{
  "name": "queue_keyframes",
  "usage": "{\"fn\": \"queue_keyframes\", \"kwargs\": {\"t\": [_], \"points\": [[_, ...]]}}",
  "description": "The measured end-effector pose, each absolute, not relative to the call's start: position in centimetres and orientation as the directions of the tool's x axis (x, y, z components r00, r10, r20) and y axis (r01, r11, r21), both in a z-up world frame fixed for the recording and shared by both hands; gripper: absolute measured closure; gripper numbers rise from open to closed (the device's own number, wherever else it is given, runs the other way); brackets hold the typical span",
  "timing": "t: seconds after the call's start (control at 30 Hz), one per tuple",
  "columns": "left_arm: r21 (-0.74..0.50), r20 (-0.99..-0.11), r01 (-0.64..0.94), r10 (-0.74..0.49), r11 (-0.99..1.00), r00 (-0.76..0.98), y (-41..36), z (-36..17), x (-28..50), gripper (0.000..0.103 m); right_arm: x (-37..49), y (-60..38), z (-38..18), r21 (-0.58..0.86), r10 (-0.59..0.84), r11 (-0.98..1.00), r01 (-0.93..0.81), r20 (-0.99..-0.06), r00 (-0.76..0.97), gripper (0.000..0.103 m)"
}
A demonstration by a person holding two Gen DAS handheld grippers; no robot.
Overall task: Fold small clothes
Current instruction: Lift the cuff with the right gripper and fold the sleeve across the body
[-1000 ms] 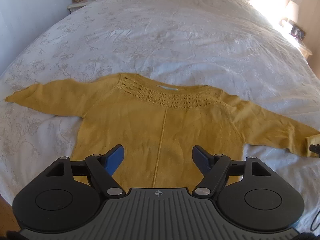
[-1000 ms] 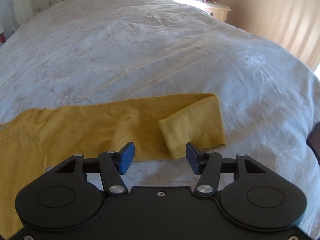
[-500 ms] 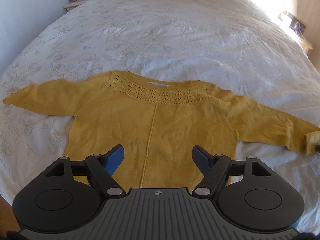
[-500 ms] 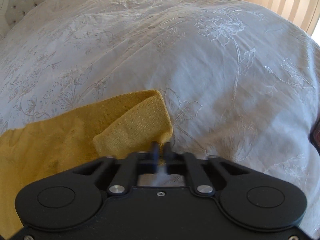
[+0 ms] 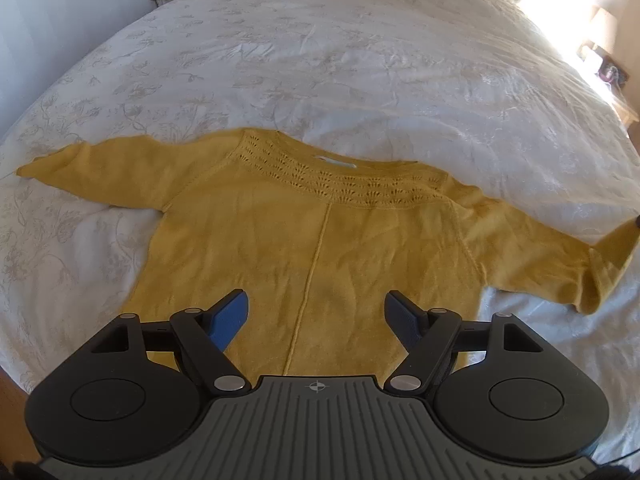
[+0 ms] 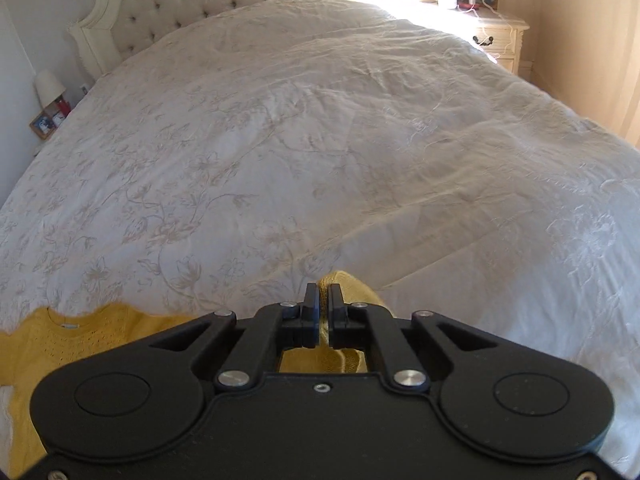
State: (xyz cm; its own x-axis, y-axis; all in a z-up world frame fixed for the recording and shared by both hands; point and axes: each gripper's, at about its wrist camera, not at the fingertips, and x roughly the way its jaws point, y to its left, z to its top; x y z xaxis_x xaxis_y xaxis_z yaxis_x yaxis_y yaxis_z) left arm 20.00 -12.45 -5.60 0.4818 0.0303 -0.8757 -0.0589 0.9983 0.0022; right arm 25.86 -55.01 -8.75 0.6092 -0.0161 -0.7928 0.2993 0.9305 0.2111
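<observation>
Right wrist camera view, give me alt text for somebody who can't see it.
The right gripper is shut on the cuff of a yellow sweater, holding it above a white floral bedspread. Beyond are a tufted headboard and a bedside table.

White floral-embroidered bed (image 5: pixel 360 60); yellow knit sweater (image 5: pixel 280 248) spread flat on it, sleeves out.

Daylight pours in hard from beside the tufted headboard (image 6: pixel 224 4), blowing out the bedspread (image 6: pixel 360 140) near it to white glare, shading softly further from the headboard, and both fisheye views bend and darken at their corners, otherwise crisp.
</observation>
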Motion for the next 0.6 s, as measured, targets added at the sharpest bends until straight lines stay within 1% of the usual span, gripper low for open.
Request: {"fn": "queue_keyframes", "kwargs": {"t": [0.13,0.23,0.4,0.6], "points": [[0.004,-0.882,-0.097,0.049,0.995,0.468,-11.4,-5.8,19.8,0.028,25.7,-52.3,-9.9,0.212,0.024,0.946,0.245,-0.8,0.6,0.095],[0.007,-0.885,-0.108,0.056,0.994,0.461,-10.7,-5.9,19.6,0.028,25.5,-50.5,-9.6,0.23,0.059,0.951,0.207,-0.791,0.609,0.095],[-0.01,-0.882,-0.097,0.037,0.995,0.47,-9.9,-5.8,19.5,0.028,25.4,-47.3,-5.7,0.229,0.117,0.969,0.09,-0.748,0.653,0.095],[-0.062,-0.877,-0.071,-0.021,0.996,0.48,-8.0,-6.1,19.8,0.028,26.2,-42.2,-0.6,0.25,0.25,0.963,-0.097,-0.712,0.656,0.095]]}}
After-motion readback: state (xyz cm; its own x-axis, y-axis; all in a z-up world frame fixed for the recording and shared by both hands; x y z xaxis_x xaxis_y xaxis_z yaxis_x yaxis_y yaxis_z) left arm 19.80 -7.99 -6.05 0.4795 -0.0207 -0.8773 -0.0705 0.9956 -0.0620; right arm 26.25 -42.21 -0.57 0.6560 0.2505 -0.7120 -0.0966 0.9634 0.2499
